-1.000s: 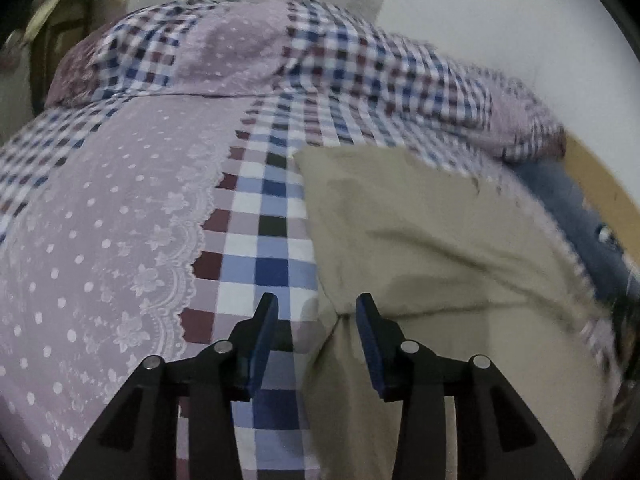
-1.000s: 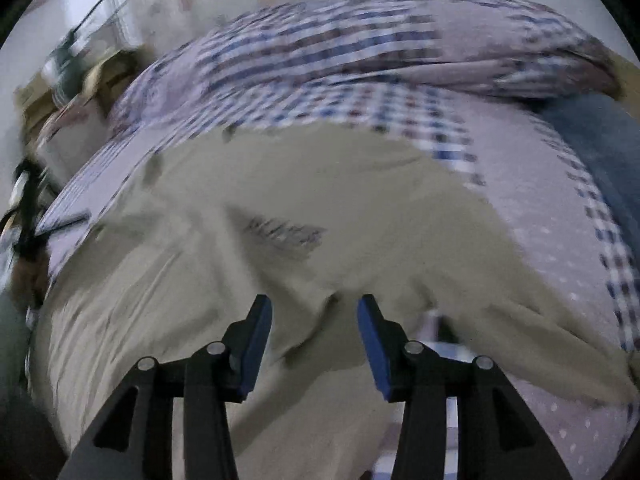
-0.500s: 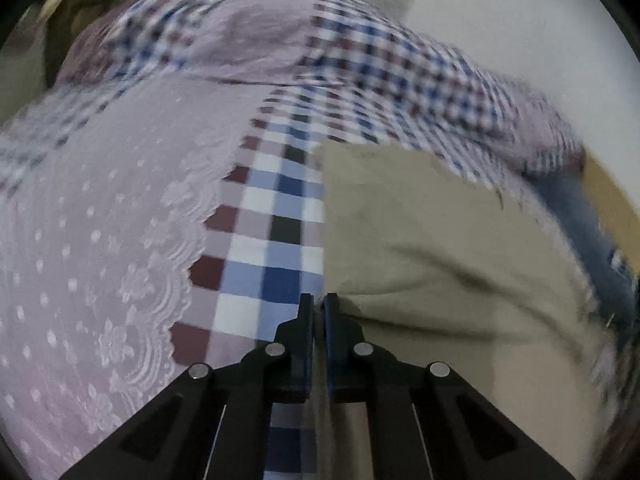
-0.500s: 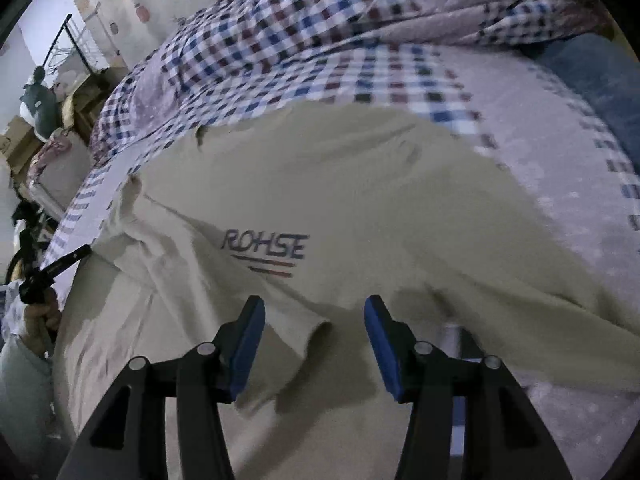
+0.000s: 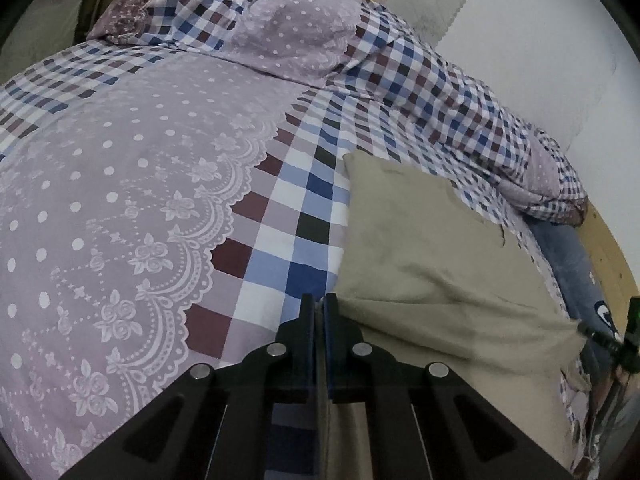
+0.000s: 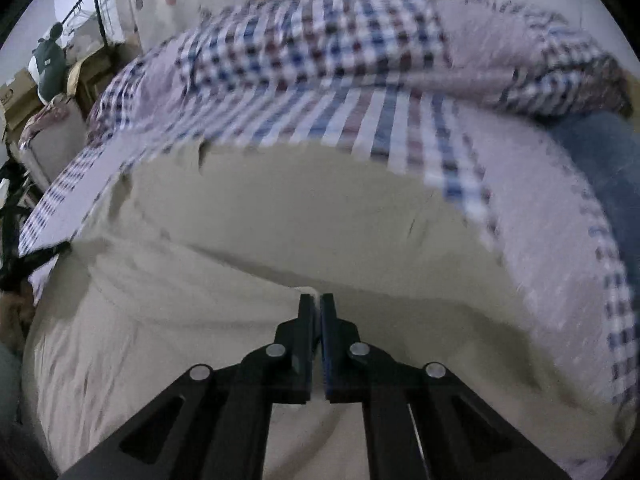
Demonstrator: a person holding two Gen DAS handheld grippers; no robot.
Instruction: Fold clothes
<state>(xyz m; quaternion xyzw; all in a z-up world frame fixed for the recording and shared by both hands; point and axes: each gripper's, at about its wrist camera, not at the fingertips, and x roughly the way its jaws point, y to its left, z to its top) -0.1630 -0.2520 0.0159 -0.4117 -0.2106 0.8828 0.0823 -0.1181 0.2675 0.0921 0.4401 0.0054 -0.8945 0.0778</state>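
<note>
across the whole of both views lies a bed, its cover lilac with white dots and a lace-like scalloped border, and bands of blue, maroon and white check running beside that. at the far end a bunched duvet in the same check and lilac is heaped against a white wall. beyond the bed's right edge a blue denim piece lies along a wooden board.

on the cover rests the beige t-shirt, spread with its far corner squared off on the checked band in the left wrist view; in the right wrist view it fills the middle and lower frame, with a long crease running across it and soft wrinkles nearer the camera. that view is blurred toward the top and right.

at far left of the right wrist view stand cardboard boxes and a dark metal rack, small and dim.

the left gripper has its blue-padded fingers pressed together on the shirt's near left edge, a thin strip of beige cloth running between them. the right gripper is likewise pinched closed, with a small pale fold of the shirt showing at its tips. at the right rim of the left wrist view a dark bit of the other tool shows, too small to read.
</note>
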